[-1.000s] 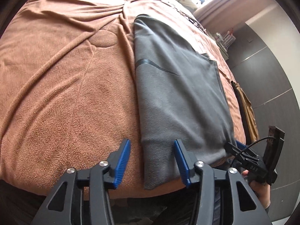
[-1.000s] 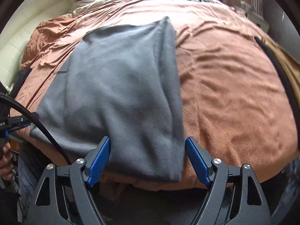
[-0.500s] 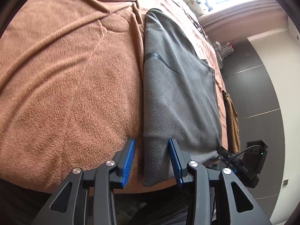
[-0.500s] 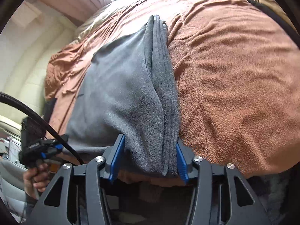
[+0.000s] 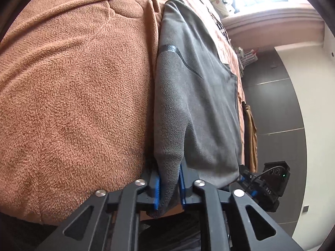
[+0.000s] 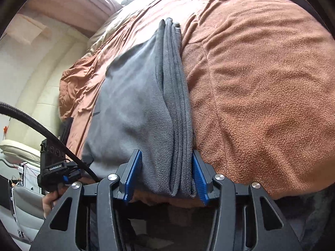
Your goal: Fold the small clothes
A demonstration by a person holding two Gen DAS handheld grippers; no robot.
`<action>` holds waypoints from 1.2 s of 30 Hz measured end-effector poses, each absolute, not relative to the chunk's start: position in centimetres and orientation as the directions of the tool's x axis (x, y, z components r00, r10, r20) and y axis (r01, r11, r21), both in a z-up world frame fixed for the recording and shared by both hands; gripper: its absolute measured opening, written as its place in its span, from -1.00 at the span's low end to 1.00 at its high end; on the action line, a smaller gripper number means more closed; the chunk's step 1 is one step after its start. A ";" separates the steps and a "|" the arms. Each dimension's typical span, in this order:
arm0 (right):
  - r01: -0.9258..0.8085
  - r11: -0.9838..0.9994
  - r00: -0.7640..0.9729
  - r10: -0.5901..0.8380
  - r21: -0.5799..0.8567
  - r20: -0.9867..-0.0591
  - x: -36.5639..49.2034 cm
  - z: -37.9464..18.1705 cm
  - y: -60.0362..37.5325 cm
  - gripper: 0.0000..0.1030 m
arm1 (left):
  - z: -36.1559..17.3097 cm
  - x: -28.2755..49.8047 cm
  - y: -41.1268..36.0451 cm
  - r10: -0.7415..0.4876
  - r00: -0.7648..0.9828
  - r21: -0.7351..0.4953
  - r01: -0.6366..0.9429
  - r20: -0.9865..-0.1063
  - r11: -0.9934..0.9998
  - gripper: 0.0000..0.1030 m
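A grey fleece garment [image 5: 199, 96] lies folded on a brown blanket [image 5: 73, 94], with a dark stripe on its left part. My left gripper [image 5: 169, 177] is shut on the garment's near left corner, and cloth bulges out between the blue pads. In the right wrist view the same garment [image 6: 129, 104] shows a thick stack of folded layers along its right edge. My right gripper [image 6: 166, 167] holds that stacked near right corner, with one pad on each side of the cloth. Each view shows the other hand-held gripper at the bed's near edge.
The brown blanket [image 6: 261, 83] covers the whole bed, with wrinkles toward the far side. A tan item with a dark strap [image 5: 250, 129] hangs at the bed's right edge. Dark wall panels [image 5: 276, 104] stand to the right. A black cable [image 6: 31, 121] crosses the right wrist view.
Both grippers moved in onto the garment's near corners and closed, the left one fully onto the cloth. Both views rolled as the grippers tilted.
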State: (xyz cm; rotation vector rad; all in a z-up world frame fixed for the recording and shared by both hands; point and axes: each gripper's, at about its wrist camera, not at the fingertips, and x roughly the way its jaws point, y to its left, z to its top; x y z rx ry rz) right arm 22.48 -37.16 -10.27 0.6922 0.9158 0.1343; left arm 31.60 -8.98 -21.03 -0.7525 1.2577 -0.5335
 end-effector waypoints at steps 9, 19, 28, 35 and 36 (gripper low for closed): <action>0.161 0.819 0.602 0.360 0.550 -0.713 22.4 -9.1 -36.0 -0.78 | -19.6 31.1 -7.4 -0.747 0.263 -0.777 -0.021 -0.611 0.629 -0.84; 0.091 0.835 0.573 0.401 0.542 -0.714 22.1 -8.4 -32.7 -0.80 | -16.9 30.4 -3.5 -0.736 0.308 -0.772 0.011 -0.602 0.636 -0.87; 0.055 0.842 0.537 0.429 0.537 -0.727 21.6 -9.5 -31.2 -0.80 | -17.2 29.2 -2.0 -0.730 0.288 -0.756 0.030 -0.620 0.654 -0.87; 0.081 0.853 0.528 0.403 0.516 -0.748 21.7 -8.6 -31.8 -0.65 | -18.2 29.3 -2.7 -0.705 0.240 -0.721 0.030 -0.667 0.692 -0.83; 0.082 0.866 0.534 0.380 0.493 -0.756 21.5 -8.2 -31.7 -0.43 | -18.0 29.5 -2.9 -0.704 0.235 -0.718 0.036 -0.670 0.695 -0.80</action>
